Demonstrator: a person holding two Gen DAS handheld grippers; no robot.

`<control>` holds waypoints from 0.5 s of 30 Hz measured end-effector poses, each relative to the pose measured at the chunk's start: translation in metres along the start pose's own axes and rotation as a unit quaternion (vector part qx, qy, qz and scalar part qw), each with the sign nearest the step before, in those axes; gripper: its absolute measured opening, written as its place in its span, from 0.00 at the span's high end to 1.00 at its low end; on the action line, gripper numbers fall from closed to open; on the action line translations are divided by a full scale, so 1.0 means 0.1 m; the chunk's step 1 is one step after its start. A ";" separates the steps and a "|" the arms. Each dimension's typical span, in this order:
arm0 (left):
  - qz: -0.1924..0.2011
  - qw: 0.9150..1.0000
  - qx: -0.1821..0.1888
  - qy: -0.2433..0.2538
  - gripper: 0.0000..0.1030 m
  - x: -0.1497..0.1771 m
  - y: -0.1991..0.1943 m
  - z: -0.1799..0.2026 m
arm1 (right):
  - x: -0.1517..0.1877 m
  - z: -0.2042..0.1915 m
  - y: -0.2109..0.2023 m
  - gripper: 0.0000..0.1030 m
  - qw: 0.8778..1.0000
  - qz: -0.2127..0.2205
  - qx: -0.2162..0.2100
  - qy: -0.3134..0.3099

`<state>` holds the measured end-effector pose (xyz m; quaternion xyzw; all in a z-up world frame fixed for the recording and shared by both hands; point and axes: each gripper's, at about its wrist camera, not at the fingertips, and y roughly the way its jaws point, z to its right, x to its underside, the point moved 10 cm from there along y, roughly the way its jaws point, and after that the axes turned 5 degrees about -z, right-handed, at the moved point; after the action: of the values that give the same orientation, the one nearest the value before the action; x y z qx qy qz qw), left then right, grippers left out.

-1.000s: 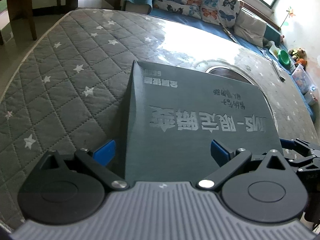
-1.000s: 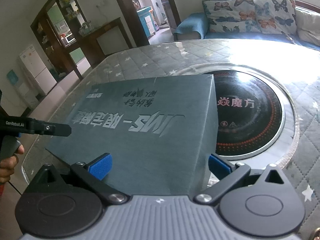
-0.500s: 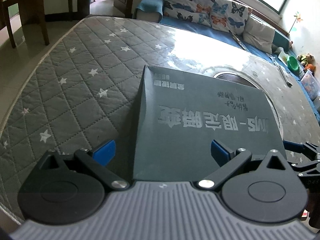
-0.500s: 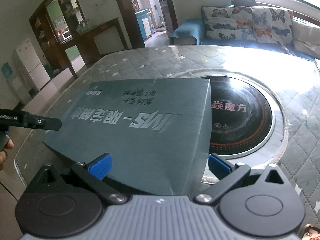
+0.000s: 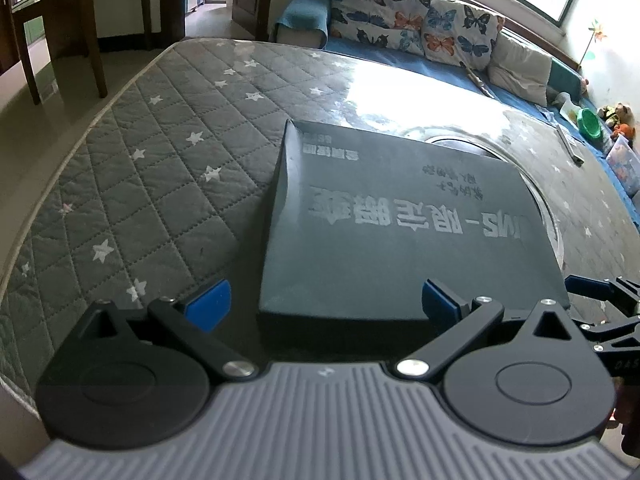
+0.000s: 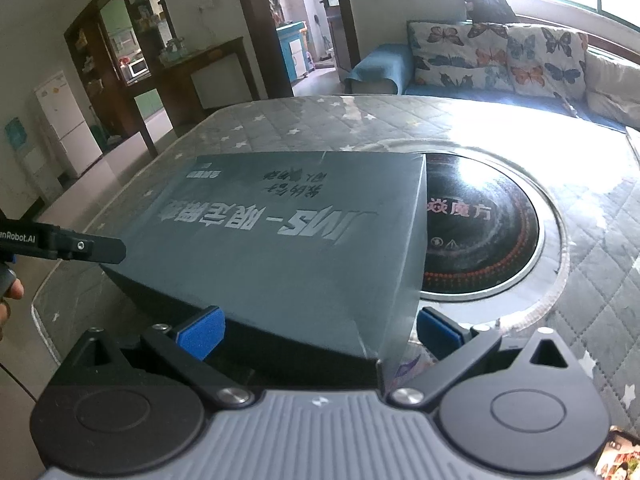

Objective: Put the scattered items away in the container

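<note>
A flat dark grey box with pale printed lettering lies on the quilted star-patterned table cover, its lid face up. My left gripper is open and straddles the box's near left corner: one blue pad is off its side, the other is over its near edge. My right gripper is open too, astride the near right corner of the box. Neither pad visibly presses the box. Each gripper also shows in the other's view: the right gripper, the left gripper.
A round black cooktop is set into the table just right of the box, which partly overlaps it. A hand holds the left gripper. Something colourful sits at the near right. A sofa with butterfly cushions stands beyond the table.
Both grippers have drawn back from the box, so its near edge and side face now show in front of the fingers. The box itself stays where it was.
</note>
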<state>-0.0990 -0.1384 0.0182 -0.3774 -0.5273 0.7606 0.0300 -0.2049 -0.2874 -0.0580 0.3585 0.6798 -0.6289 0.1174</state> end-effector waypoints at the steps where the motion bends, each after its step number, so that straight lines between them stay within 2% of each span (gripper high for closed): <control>1: 0.002 1.000 -0.001 0.001 0.02 0.02 -0.02 0.01 | 0.01 -0.01 -0.01 0.00 1.000 0.000 0.001 -0.001; 15: 0.020 1.000 -0.014 0.011 0.02 0.32 -0.19 0.11 | 0.29 -0.13 -0.18 0.00 1.000 0.002 -0.004 0.001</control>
<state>-0.1350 -0.1244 0.0185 -0.3968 -0.5301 0.7492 0.0158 -0.2336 -0.2645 -0.0596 0.3603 0.6816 -0.6256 0.1191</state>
